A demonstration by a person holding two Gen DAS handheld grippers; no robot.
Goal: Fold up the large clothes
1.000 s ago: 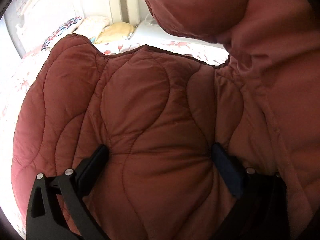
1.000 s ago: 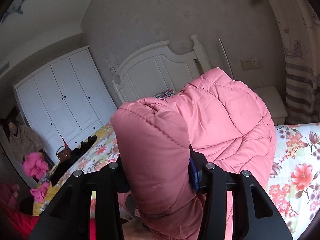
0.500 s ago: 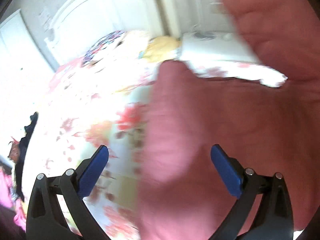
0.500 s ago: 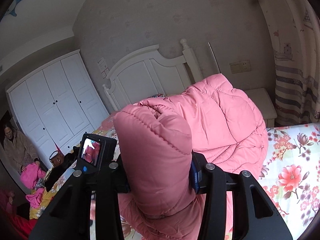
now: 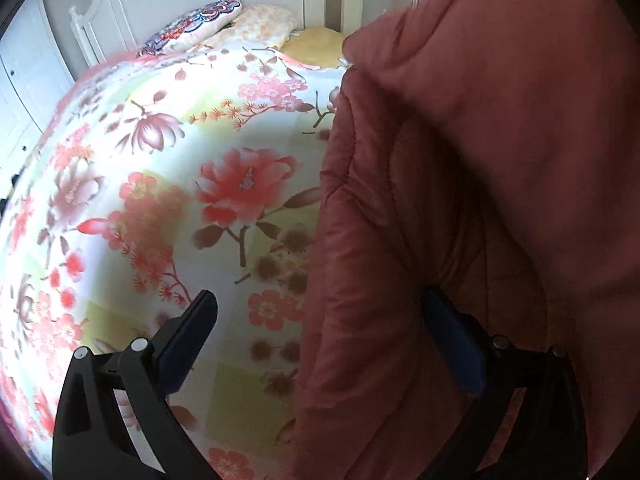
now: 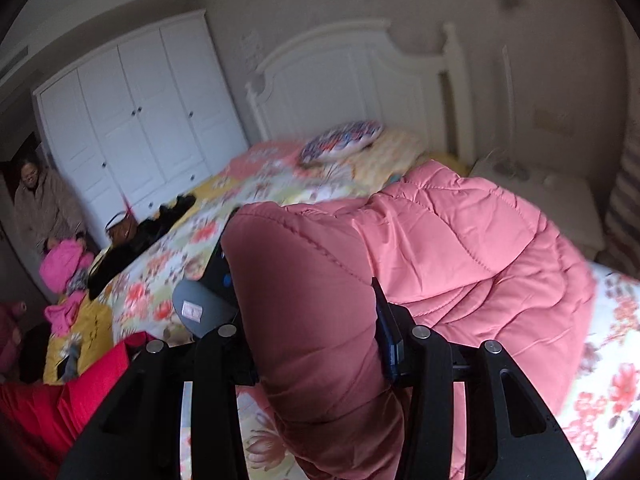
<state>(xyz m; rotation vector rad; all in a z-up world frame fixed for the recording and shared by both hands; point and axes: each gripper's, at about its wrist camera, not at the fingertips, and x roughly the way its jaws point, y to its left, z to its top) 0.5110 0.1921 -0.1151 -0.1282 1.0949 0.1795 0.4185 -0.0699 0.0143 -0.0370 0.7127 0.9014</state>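
Your right tongs (image 6: 316,344) pinch a thick padded fold of the pink quilted jacket (image 6: 472,248). Your left tongs (image 5: 320,344) stand spread, the jacket's edge lying between the fingers, nothing gripped. Most of the jacket is heaped on the floral bed (image 5: 168,184). Close the left tongs on that edge first, then carry both corners level so the fold lands square.

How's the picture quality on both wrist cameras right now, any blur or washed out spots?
Left wrist view: the pink quilted puffer jacket is shadowed and smeared with motion at its upper fold; the floral bedspread is bright, softening toward the left edge. Right wrist view: dimmer room, white headboard slightly blurred, edges bent by fisheye.
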